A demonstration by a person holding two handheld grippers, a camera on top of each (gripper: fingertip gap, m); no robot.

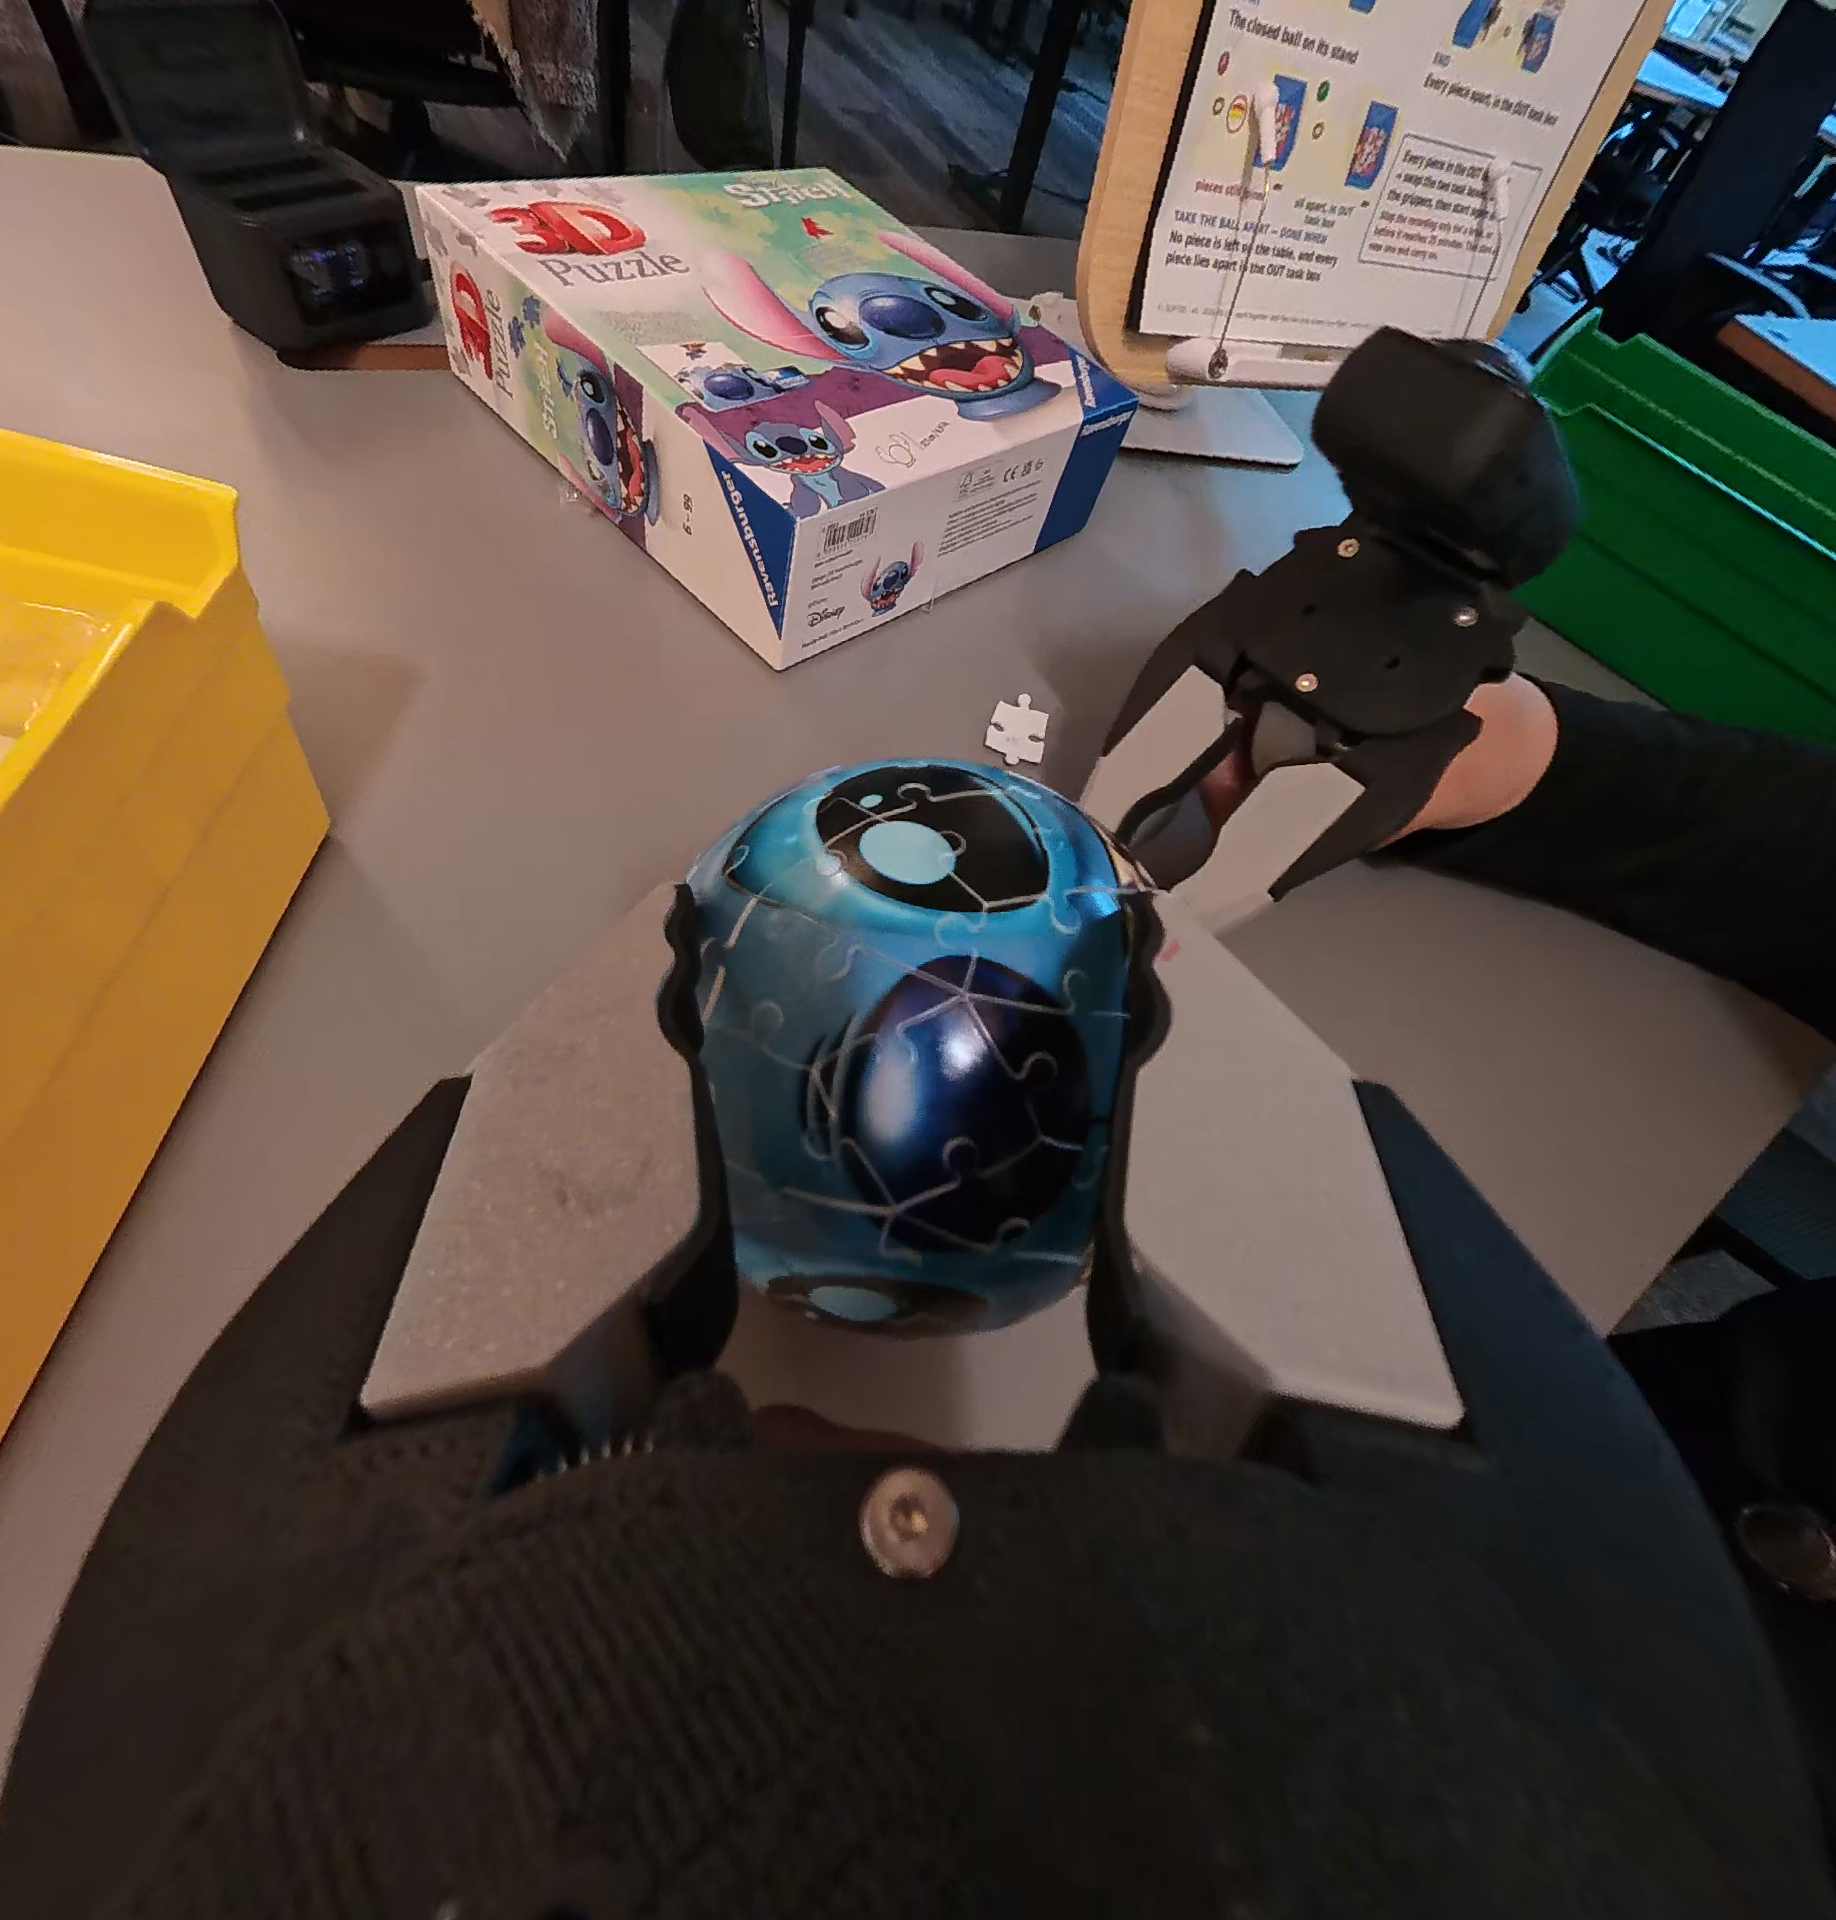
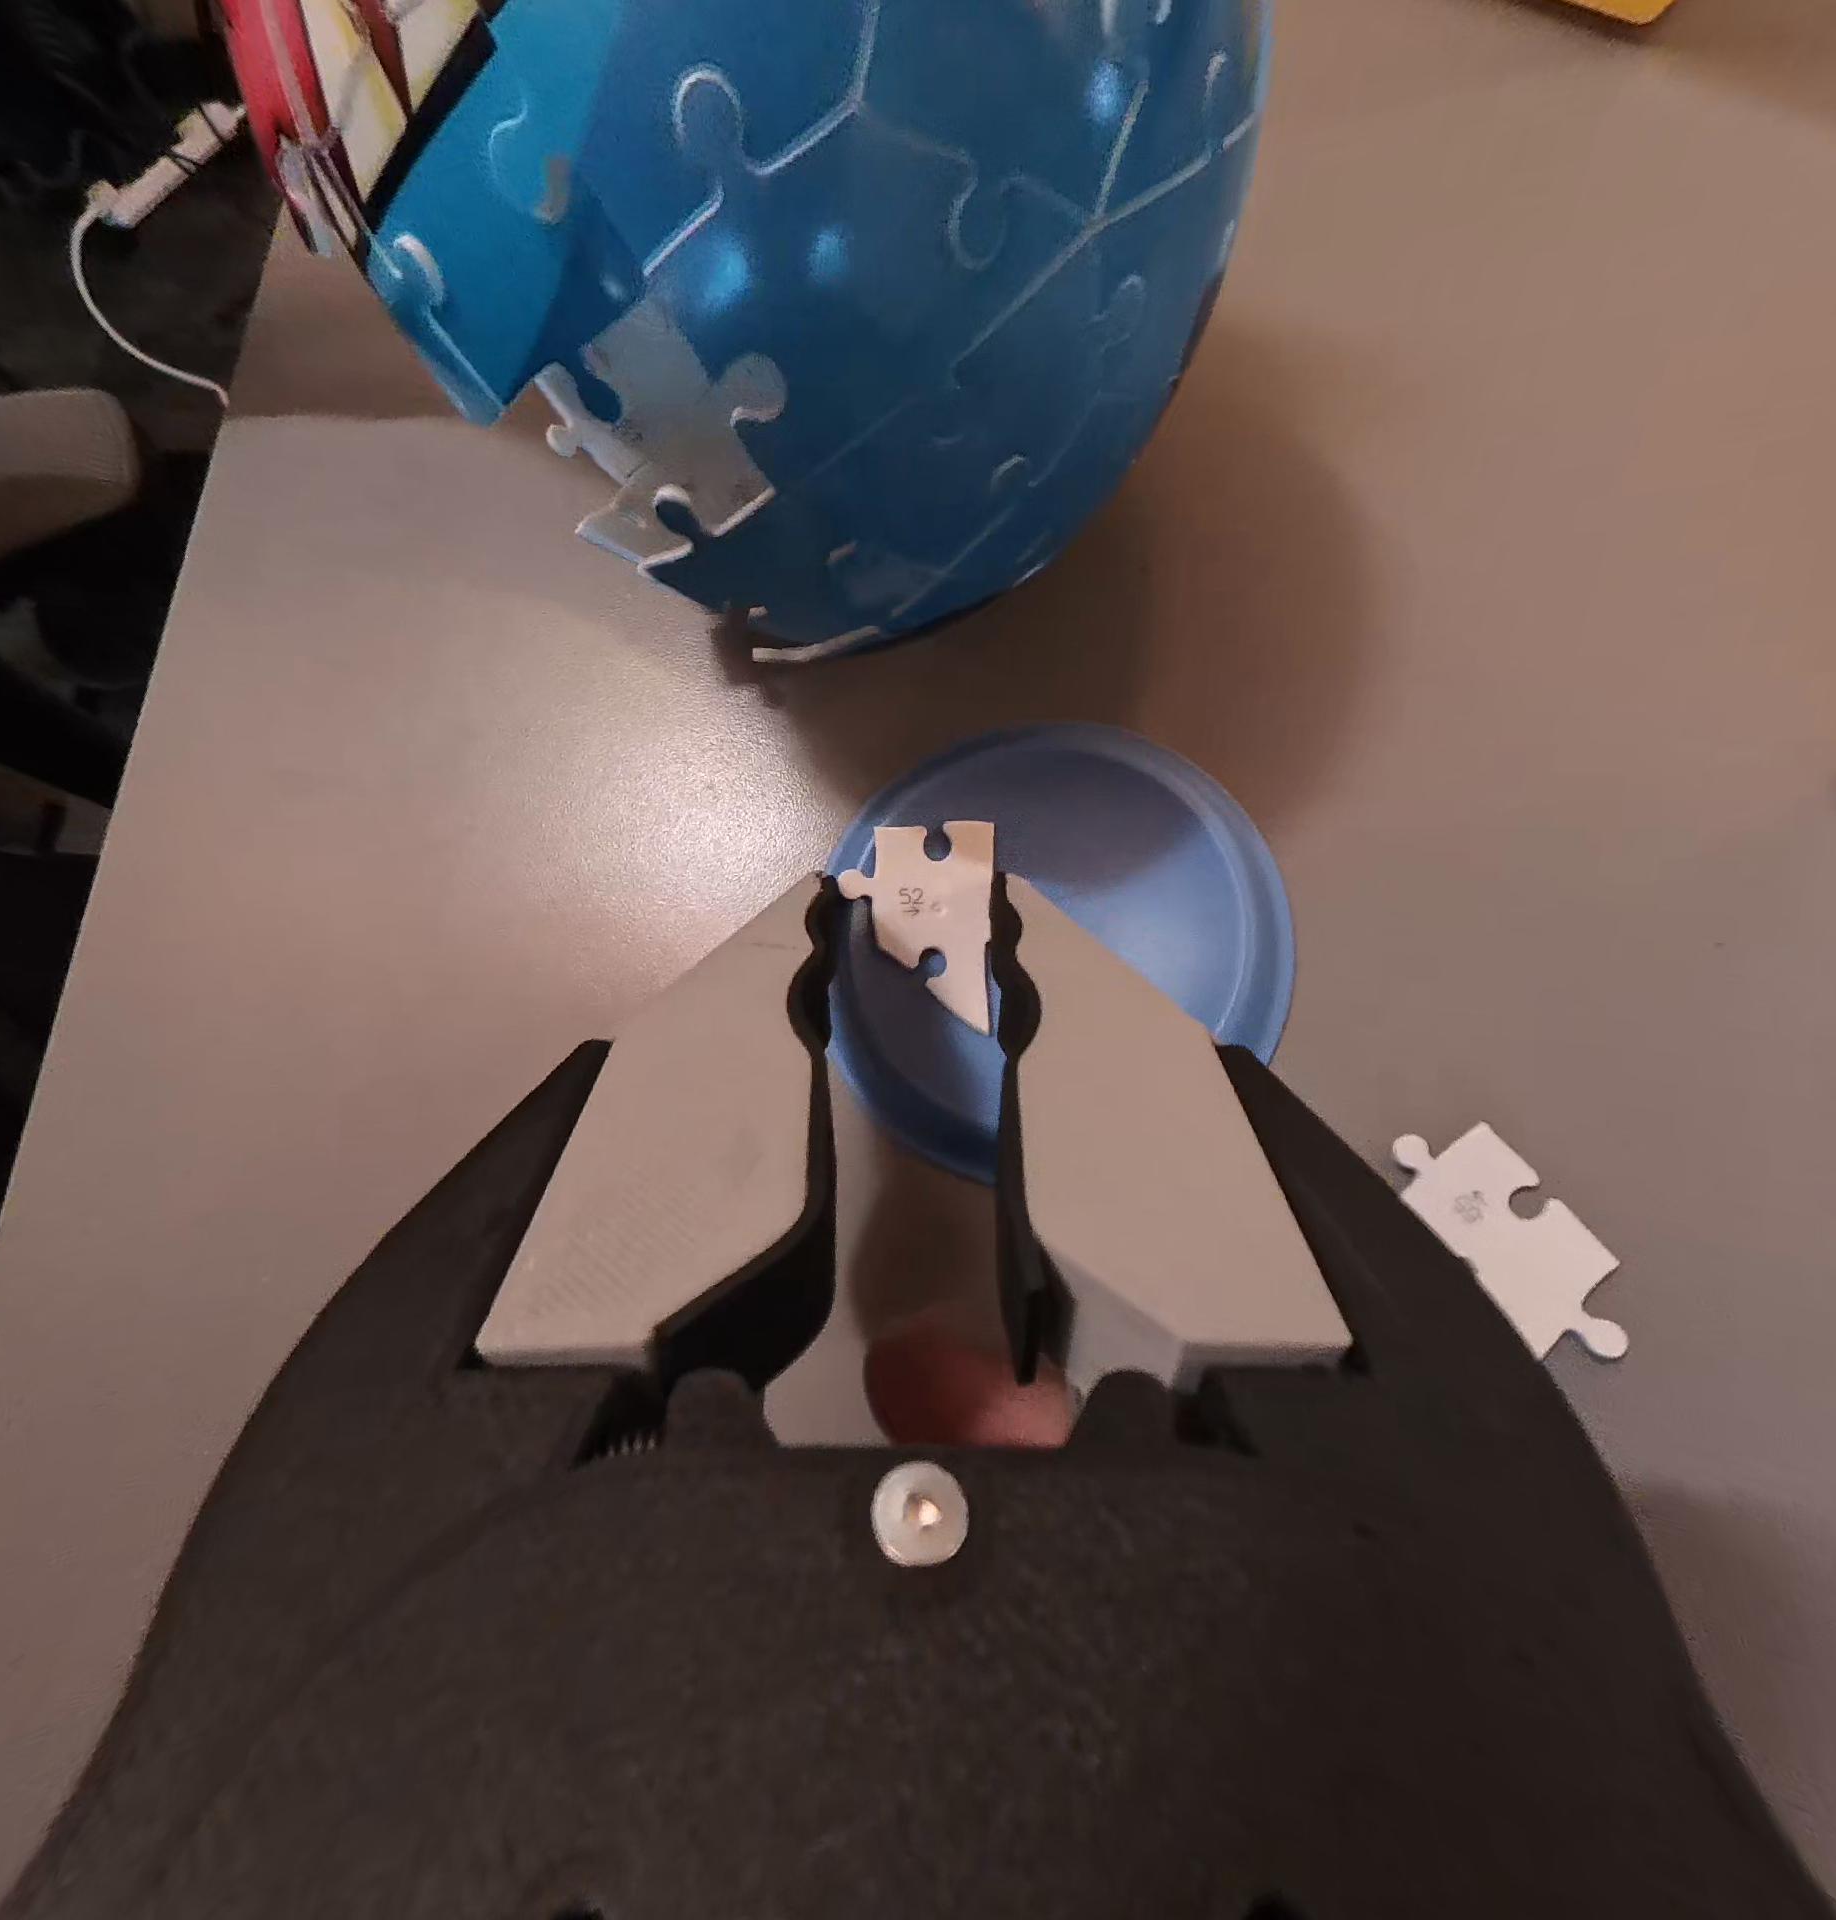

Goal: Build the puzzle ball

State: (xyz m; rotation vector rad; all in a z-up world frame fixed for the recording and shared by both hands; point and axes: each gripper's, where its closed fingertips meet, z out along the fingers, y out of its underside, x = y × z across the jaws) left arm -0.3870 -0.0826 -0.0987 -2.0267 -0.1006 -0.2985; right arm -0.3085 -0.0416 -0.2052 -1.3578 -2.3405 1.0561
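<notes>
My left fingers (image 1: 909, 1029) squeeze the shiny round puzzle ball (image 1: 919, 1049), while my right fingers (image 2: 909, 935) pinch a flat white piece (image 2: 935, 914) at 12 o'clock.

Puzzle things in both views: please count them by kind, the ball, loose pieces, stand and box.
Puzzle ball, held by the left gripper: 1
Loose white pieces: 2, one in the right gripper (piece), one on the table
Blue stand: 1
Puzzle box: 1
Total: 5
</notes>
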